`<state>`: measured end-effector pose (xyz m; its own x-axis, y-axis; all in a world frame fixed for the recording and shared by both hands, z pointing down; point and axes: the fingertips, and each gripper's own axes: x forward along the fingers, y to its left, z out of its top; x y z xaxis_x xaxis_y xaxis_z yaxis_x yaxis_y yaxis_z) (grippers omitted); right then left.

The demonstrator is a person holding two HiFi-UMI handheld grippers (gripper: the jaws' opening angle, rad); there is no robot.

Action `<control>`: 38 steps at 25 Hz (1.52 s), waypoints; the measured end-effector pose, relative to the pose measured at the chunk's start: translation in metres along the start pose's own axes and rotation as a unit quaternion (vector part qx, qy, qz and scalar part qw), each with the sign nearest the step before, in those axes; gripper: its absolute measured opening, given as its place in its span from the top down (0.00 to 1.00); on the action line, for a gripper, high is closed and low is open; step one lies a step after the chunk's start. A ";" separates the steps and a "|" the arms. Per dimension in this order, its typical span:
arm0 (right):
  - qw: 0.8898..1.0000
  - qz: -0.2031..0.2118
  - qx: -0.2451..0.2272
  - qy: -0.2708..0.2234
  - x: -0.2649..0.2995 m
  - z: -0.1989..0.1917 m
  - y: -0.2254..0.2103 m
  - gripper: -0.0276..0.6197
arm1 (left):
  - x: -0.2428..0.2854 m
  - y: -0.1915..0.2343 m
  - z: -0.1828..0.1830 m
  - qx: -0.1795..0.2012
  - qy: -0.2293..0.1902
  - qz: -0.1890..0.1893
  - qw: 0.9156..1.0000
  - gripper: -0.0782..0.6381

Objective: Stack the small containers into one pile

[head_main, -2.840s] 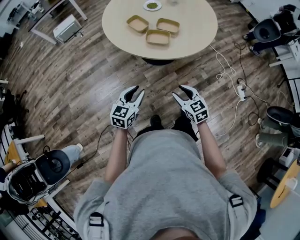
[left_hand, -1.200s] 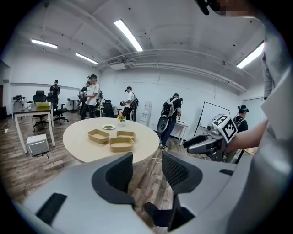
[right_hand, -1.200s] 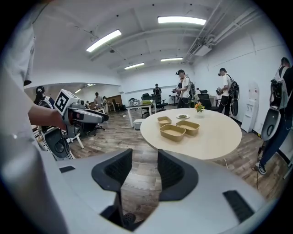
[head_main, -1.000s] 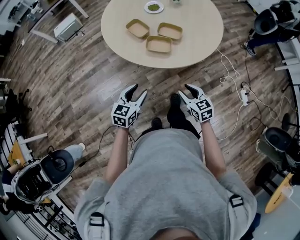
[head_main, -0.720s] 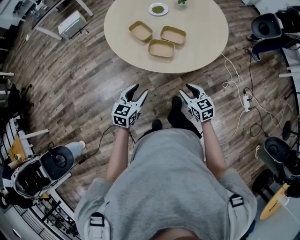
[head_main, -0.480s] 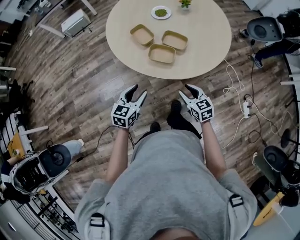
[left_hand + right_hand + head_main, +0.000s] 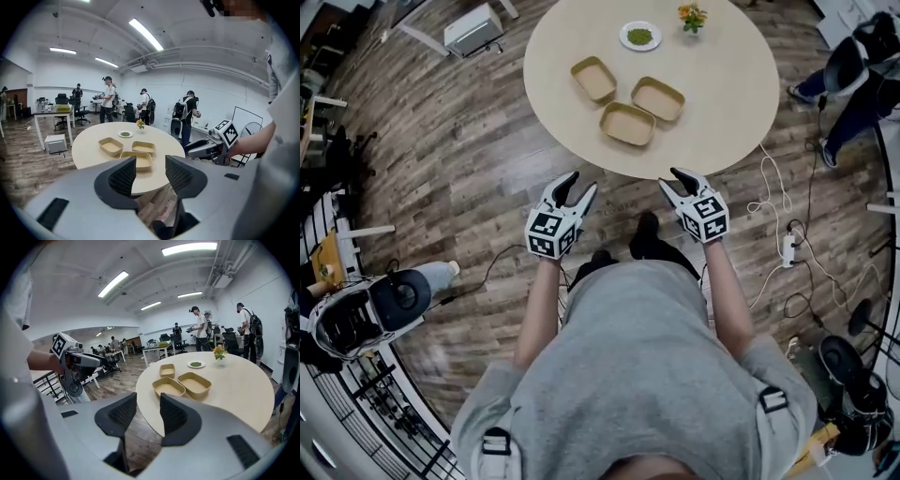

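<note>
Three shallow tan containers sit side by side, unstacked, on a round beige table (image 7: 722, 56): one at the left (image 7: 593, 79), one at the right (image 7: 657, 98), one nearest me (image 7: 627, 124). My left gripper (image 7: 578, 183) and right gripper (image 7: 673, 178) hover over the wood floor just short of the table's near edge, both open and empty. The right jaws have just been closing a little, with nothing between them. The left gripper view shows the containers (image 7: 136, 160) beyond its jaws (image 7: 151, 171). The right gripper view shows them (image 7: 168, 387) past its jaws (image 7: 148, 414).
Farther back on the table are a small white plate of green stuff (image 7: 639, 36) and a flower vase (image 7: 692, 16). Cables and a power strip (image 7: 787, 248) lie on the floor at the right. Several people stand behind the table (image 7: 108, 98). A white box (image 7: 474, 30) sits far left.
The table and containers have come nearer and lower in the head view as I walked toward them. Both grippers travelled forward with me, still held out in front.
</note>
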<state>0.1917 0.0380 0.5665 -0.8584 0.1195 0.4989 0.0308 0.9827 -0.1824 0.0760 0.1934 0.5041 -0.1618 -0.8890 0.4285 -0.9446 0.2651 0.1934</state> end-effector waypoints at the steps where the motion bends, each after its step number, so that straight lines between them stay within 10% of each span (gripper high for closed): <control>1: 1.000 0.006 -0.003 0.001 0.003 0.002 -0.003 0.71 | 0.002 0.001 0.001 -0.003 -0.001 0.007 1.000 0.60; 15: 1.000 0.018 -0.014 0.022 0.029 0.017 -0.046 0.74 | 0.038 0.024 0.015 -0.026 -0.006 0.022 0.999 0.60; 38: 0.990 -0.125 0.058 0.027 0.114 0.081 -0.081 0.76 | 0.148 0.132 0.085 0.034 0.037 -0.149 0.988 0.61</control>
<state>0.0498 -0.0398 0.5698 -0.8034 -0.1153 0.5842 -0.2410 0.9601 -0.1418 -0.0966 0.0645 0.5182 0.1452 -0.8930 0.4259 -0.9644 -0.0317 0.2624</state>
